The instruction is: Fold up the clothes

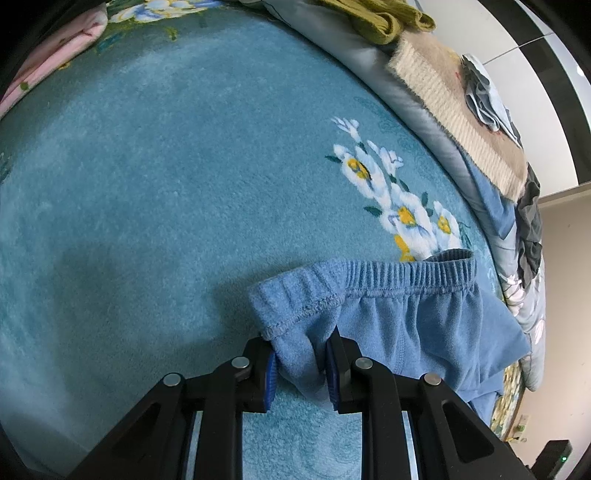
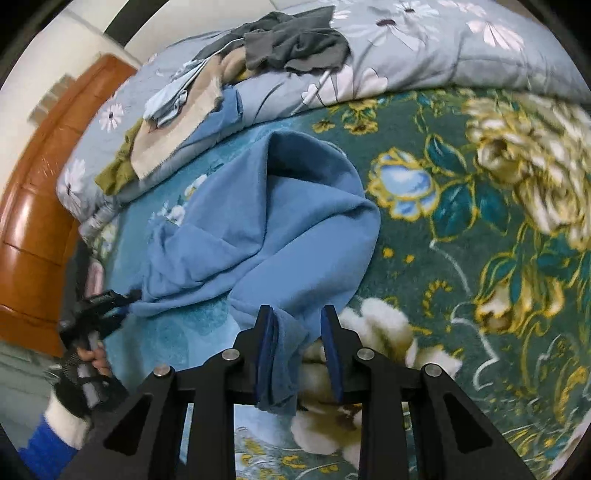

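A pair of light blue fleece pants [image 2: 273,229] lies spread and creased on the floral blanket. In the left wrist view its elastic waistband [image 1: 373,280] runs across the lower right. My left gripper [image 1: 300,360] is shut on a bunched fold just below the waistband corner. It also shows in the right wrist view [image 2: 122,301], at the pants' left end. My right gripper [image 2: 300,343] has a fold of the pants' leg end lying against its left pad; a gap stays to the right pad, so its jaws stand open.
A teal floral blanket [image 1: 166,177] covers the bed. A grey flowered quilt [image 2: 461,55] lies along the far side, with a beige sweater [image 1: 458,122], an olive garment [image 1: 380,18] and dark grey clothes [image 2: 295,40] on it. A wooden headboard [image 2: 40,184] stands at left.
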`<action>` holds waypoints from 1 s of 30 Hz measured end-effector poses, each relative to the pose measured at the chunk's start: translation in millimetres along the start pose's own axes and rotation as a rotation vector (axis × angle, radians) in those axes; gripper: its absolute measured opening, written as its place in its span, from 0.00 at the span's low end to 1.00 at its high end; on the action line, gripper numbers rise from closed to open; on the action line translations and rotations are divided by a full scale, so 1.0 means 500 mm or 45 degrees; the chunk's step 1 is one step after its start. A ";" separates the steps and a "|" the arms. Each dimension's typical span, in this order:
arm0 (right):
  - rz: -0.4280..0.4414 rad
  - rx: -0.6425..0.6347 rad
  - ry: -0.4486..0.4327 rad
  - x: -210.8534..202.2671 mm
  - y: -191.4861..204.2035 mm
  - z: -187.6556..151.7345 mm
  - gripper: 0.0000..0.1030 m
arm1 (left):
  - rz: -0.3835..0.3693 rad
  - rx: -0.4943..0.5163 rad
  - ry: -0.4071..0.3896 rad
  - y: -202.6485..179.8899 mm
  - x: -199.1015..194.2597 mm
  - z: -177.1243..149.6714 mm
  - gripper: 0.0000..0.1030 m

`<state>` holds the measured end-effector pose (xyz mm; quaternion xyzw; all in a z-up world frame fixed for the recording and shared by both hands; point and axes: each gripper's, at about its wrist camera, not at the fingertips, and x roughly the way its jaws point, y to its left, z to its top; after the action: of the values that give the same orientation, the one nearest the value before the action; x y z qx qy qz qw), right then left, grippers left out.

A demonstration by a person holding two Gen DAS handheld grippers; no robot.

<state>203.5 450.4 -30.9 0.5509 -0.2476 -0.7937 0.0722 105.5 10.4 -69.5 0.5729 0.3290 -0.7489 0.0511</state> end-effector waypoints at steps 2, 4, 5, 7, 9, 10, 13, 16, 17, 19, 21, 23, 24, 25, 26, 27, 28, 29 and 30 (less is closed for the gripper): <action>0.032 0.064 -0.012 -0.007 -0.018 -0.009 0.27 | 0.000 -0.001 0.000 0.000 0.000 0.000 0.23; 0.036 0.088 -0.015 -0.013 -0.027 -0.017 0.27 | 0.001 0.001 0.000 -0.001 -0.001 0.000 0.23; 0.033 0.090 -0.011 -0.015 -0.029 -0.022 0.27 | 0.001 0.002 0.000 -0.001 -0.001 0.000 0.23; 0.038 0.094 -0.007 -0.021 -0.033 -0.033 0.27 | 0.001 0.002 0.001 -0.001 -0.001 0.000 0.23; 0.028 0.092 -0.004 -0.026 -0.033 -0.043 0.27 | 0.000 0.002 0.002 -0.001 -0.002 0.000 0.23; 0.013 0.080 0.002 -0.027 -0.031 -0.048 0.27 | 0.001 0.004 0.002 -0.001 -0.002 0.000 0.23; -0.025 0.020 0.045 -0.011 -0.017 -0.061 0.27 | 0.000 0.011 0.002 -0.004 -0.002 0.000 0.23; -0.008 0.014 0.072 0.015 -0.005 -0.064 0.27 | -0.015 0.025 -0.003 -0.007 -0.007 -0.001 0.23; 0.000 0.015 0.078 0.022 -0.001 -0.062 0.26 | -0.019 0.028 -0.003 -0.008 -0.007 -0.001 0.23; -0.004 0.008 0.064 0.024 0.008 -0.055 0.06 | -0.035 0.028 0.000 -0.009 -0.007 -0.001 0.23; -0.024 0.006 0.032 0.017 0.015 -0.048 0.03 | -0.068 0.017 0.005 -0.008 -0.005 -0.002 0.23; -0.056 0.002 -0.038 -0.013 0.021 -0.036 0.03 | -0.104 0.010 0.008 -0.009 -0.006 -0.001 0.13; -0.067 0.000 -0.085 -0.037 0.023 -0.025 0.03 | -0.124 0.004 0.007 -0.008 -0.006 0.000 0.10; -0.077 -0.003 -0.131 -0.060 0.025 -0.013 0.03 | -0.147 -0.007 0.005 -0.007 -0.008 0.000 0.10; -0.088 -0.006 -0.178 -0.084 0.027 -0.002 0.03 | -0.169 -0.020 -0.003 -0.006 -0.014 0.002 0.08; -0.099 -0.010 -0.228 -0.110 0.029 0.010 0.03 | -0.187 -0.032 -0.019 -0.004 -0.021 0.003 0.07; -0.110 -0.016 -0.287 -0.143 0.032 0.023 0.03 | -0.212 -0.039 -0.043 -0.004 -0.032 0.004 0.07; -0.120 -0.023 -0.341 -0.173 0.035 0.036 0.03 | -0.248 -0.043 -0.081 -0.006 -0.051 0.006 0.07; -0.127 -0.030 -0.385 -0.199 0.039 0.048 0.03 | -0.282 -0.043 -0.125 -0.009 -0.075 0.009 0.06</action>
<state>216.7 479.5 68.1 0.4357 -0.2188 -0.8731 0.0012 112.3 0.3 -33.5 0.4948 0.4001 -0.7714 -0.0062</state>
